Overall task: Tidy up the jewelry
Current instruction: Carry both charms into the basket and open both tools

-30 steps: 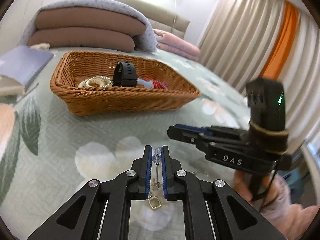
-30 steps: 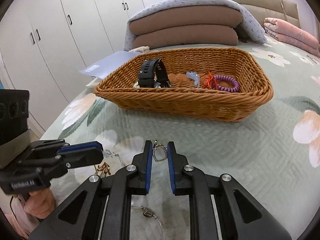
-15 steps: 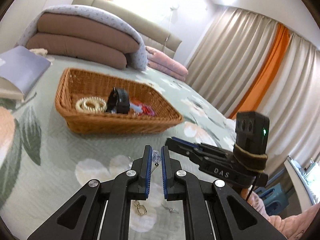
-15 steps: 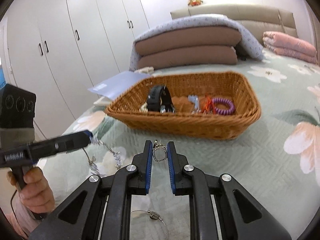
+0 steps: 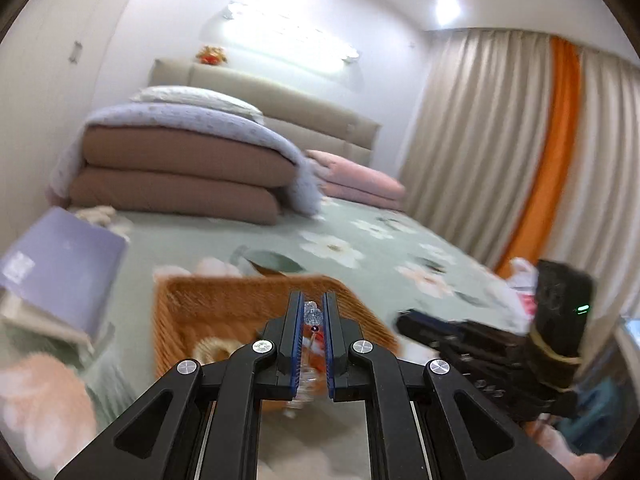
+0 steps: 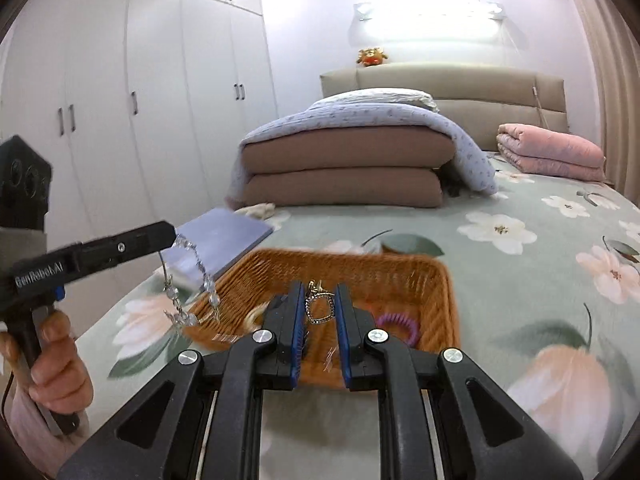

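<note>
Left gripper [image 6: 170,236] reads "GenRobot.AI", fingers clamped on crystal bracelet [image 6: 192,280] dangling mid-left of frame. Right gripper [image 6: 320,304] fingers clamped on gold pendant [image 6: 319,309], centre frame over wicker basket [image 6: 436,284]. Open bedspread [image 6: 520,280] lies right of basket.

Open air lies above the wicker basket [image 6: 436,280], its top uncovered, though a purple coil [image 6: 398,322] and other blurred pieces take up part of its floor. Left of it a lavender book [image 6: 228,236] sits close by, narrowing that side. Beyond, bare floral bedspread [image 6: 520,272] runs clear to the stacked folded quilts [image 6: 344,168] blocking the far end
</note>
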`<action>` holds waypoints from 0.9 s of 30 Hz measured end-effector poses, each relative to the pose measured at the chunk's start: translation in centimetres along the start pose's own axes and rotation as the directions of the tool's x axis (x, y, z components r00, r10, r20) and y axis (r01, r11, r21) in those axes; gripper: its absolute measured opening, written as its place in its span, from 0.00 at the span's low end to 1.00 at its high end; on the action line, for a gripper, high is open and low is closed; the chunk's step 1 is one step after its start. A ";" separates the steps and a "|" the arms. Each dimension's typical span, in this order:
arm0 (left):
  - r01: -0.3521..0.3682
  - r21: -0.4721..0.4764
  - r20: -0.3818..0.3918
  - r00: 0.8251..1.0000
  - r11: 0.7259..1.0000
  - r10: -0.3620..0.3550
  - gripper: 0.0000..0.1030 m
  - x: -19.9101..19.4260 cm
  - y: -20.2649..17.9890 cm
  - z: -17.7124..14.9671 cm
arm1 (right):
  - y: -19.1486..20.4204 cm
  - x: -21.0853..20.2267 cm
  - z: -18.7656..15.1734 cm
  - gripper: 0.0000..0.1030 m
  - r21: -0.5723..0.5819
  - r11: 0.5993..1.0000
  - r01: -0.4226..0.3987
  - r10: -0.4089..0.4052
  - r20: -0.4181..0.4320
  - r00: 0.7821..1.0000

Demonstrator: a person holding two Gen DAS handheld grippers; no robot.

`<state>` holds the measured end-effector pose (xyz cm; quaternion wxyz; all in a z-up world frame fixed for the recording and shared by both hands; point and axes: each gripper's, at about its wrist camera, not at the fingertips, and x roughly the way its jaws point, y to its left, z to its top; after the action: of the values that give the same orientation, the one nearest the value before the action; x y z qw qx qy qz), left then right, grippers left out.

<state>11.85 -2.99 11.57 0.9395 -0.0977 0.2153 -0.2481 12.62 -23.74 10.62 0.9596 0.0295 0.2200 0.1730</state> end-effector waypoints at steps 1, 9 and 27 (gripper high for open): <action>-0.022 0.002 -0.001 1.000 1.000 0.022 0.09 0.9 0.3 0.4 | -0.6 1.2 0.3 0.17 0.015 1.000 0.016 -0.016 -0.005 1.000; -0.113 -0.043 -0.091 0.990 0.993 0.109 0.09 7.8 4.3 -1.4 | -6.5 8.3 -2.2 0.17 0.204 0.979 0.021 0.008 -0.143 0.990; -0.164 -0.058 -0.192 0.970 0.985 0.150 0.16 10.6 6.5 -3.5 | -7.5 8.6 -3.2 0.23 0.254 0.967 0.016 0.024 -0.155 0.988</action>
<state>21.30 -3.10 2.83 0.9275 -0.0910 0.3185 -0.1730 20.85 -27.89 3.24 0.9273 0.1390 0.3149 0.1471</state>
